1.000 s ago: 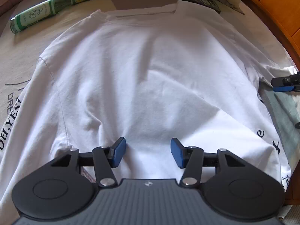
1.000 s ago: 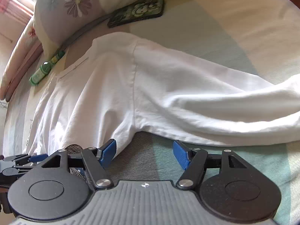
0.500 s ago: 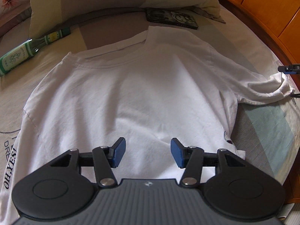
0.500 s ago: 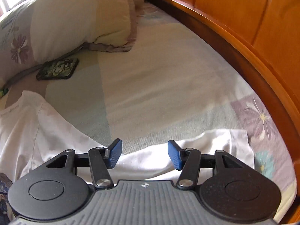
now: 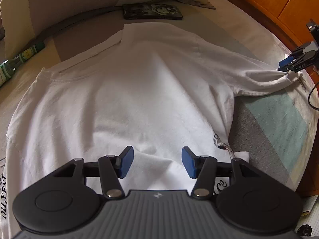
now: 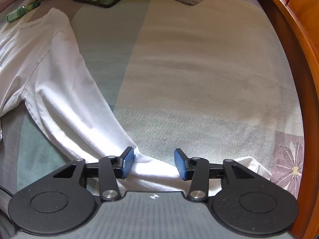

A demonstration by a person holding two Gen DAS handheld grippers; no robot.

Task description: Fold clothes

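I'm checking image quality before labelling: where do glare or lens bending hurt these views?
Left wrist view: sunlight washes out the shirt, and the bed frame curves. Right wrist view: the sleeve glares between the closing right gripper; the sheet looks soft.

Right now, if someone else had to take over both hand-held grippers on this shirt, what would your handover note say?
Left hand-held gripper: open, empty, above the lower middle of the white shirt.
Right hand-held gripper: jaws closing around the sleeve near its cuff; the cloth is between the pads, not yet clearly pinched.
Shirt lies spread on the bed, collar toward the pillow, that sleeve stretched out sideways. A bottle and a dark case lie beyond the collar.
Done: shirt laid out.
Left: every fold, probably starting with this sleeve.
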